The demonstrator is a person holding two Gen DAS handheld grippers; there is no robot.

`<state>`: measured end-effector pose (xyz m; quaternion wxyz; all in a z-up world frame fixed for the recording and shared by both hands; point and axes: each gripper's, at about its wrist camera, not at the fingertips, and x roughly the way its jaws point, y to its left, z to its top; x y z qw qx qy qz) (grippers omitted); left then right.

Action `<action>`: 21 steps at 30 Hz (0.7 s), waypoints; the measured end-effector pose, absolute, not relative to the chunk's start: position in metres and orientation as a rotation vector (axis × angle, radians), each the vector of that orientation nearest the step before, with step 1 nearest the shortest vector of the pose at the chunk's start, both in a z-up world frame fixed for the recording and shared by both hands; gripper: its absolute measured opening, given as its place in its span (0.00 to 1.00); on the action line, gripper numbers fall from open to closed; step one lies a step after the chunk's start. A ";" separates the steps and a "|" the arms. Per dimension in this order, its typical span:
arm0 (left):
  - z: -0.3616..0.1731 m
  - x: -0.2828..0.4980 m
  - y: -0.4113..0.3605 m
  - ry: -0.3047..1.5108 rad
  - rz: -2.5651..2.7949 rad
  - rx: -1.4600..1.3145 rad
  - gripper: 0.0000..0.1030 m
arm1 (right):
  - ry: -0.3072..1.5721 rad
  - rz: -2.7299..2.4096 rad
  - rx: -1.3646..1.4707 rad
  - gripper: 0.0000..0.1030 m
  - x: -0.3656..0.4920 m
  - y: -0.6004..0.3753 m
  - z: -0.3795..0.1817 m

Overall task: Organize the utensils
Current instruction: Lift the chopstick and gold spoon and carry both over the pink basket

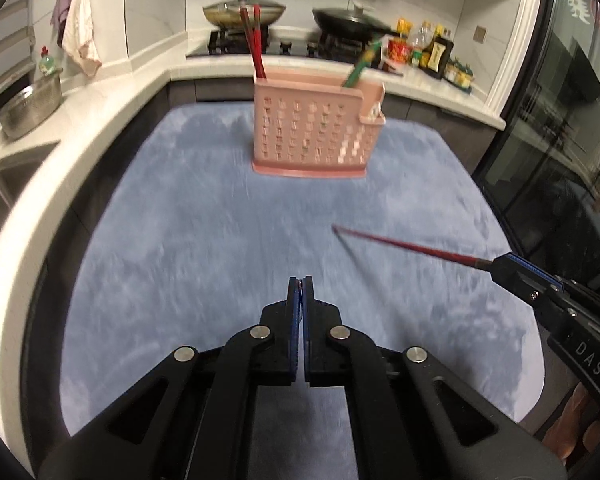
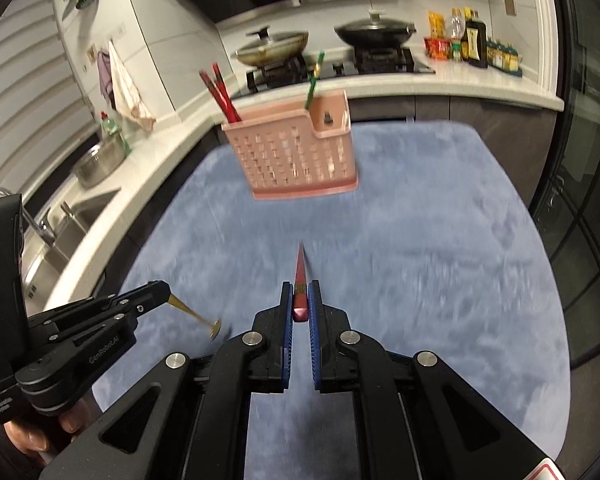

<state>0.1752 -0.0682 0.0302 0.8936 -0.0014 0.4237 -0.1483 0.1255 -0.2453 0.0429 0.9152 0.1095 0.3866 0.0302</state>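
A pink slotted utensil holder [image 1: 312,132] [image 2: 296,152] stands on the blue mat [image 1: 180,240] [image 2: 440,240]. Red chopsticks [image 1: 254,40] [image 2: 220,92] stick out of its left side, and a green-handled utensil [image 1: 360,66] [image 2: 312,80] out of its right. My right gripper [image 2: 300,292] [image 1: 496,265] is shut on a single red chopstick [image 2: 300,268] [image 1: 404,246], held above the mat and pointing toward the holder. My left gripper [image 1: 300,280] [image 2: 166,290] is shut on a thin gold utensil [image 2: 196,314], which slants down from its tips. In the left wrist view that utensil is almost entirely hidden.
A white counter [image 1: 112,92] curves around the mat with a sink [image 2: 72,224] and a steel bowl [image 1: 28,108] on the left. A stove with two lidded pans [image 2: 372,30] and several condiment bottles [image 2: 476,44] lie behind. A dark glass door [image 1: 560,140] stands on the right.
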 end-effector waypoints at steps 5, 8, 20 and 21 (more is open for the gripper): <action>0.058 0.198 -0.063 0.830 -0.310 -0.023 0.01 | 0.749 0.074 0.238 0.07 0.145 -0.250 0.065; 0.076 0.215 -0.062 0.810 -0.318 -0.034 0.01 | 0.711 0.081 0.250 0.07 0.160 -0.253 0.081; 0.147 0.286 -0.064 0.722 -0.359 -0.089 0.01 | 0.546 0.101 0.266 0.07 0.224 -0.263 0.152; 0.154 0.291 -0.064 0.712 -0.363 -0.093 0.01 | 0.530 0.100 0.270 0.07 0.230 -0.265 0.159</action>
